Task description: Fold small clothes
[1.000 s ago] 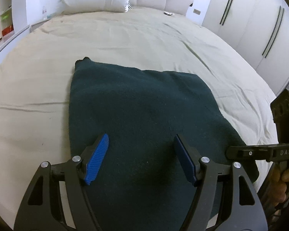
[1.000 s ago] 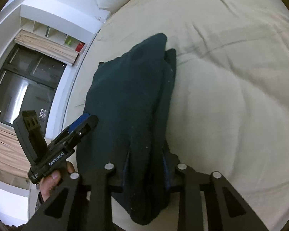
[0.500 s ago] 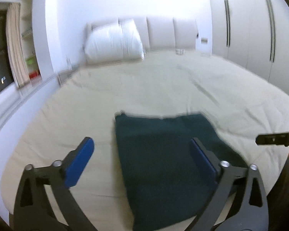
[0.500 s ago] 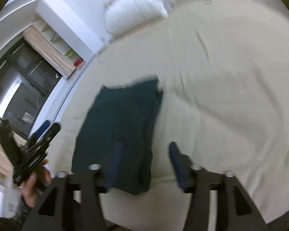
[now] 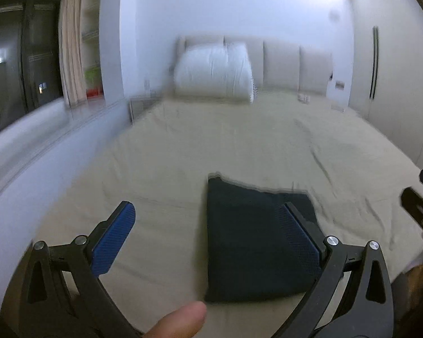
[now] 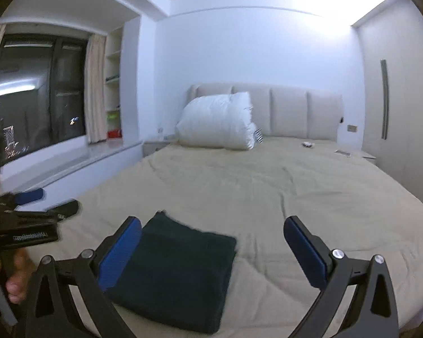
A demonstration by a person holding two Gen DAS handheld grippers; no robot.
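The left tongs [image 5: 208, 233] stood wide open with nothing between their blue ribbed pads, raised above the near edge of the bed and looking along it towards the headboard. The right tongs [image 6: 211, 249] were spread just as wide and held nothing either. Neither pair touched the cloth.

Below and between them lay the dark green fleece garment [image 6: 174, 270], folded into a compact, roughly square packet with at least two layers showing at its near edge. It rested flat on the beige bed sheet [image 6: 268, 191], close to the near edge of the bed and a little left of the right tongs' centre line. In the left wrist view the same packet [image 5: 251, 248] sat just right of centre, partly behind the right-hand pad.

Farther off, a puffy white pillow [image 6: 217, 121] leaned against the padded cream headboard [image 6: 290, 109], well apart from the garment; a dark window with pale curtains [image 6: 39, 90] was at the far left and white wardrobe doors [image 5: 394, 84] at the right.

Judging by the tidy packet and the empty tongs lifted clear, the folding of this piece looked finished, and the step in hand seemed to be a release and pull-back. The next move would probably call for either leaving the packet alone or pinching its whole stack at one edge to set it aside without letting the layers slide apart.
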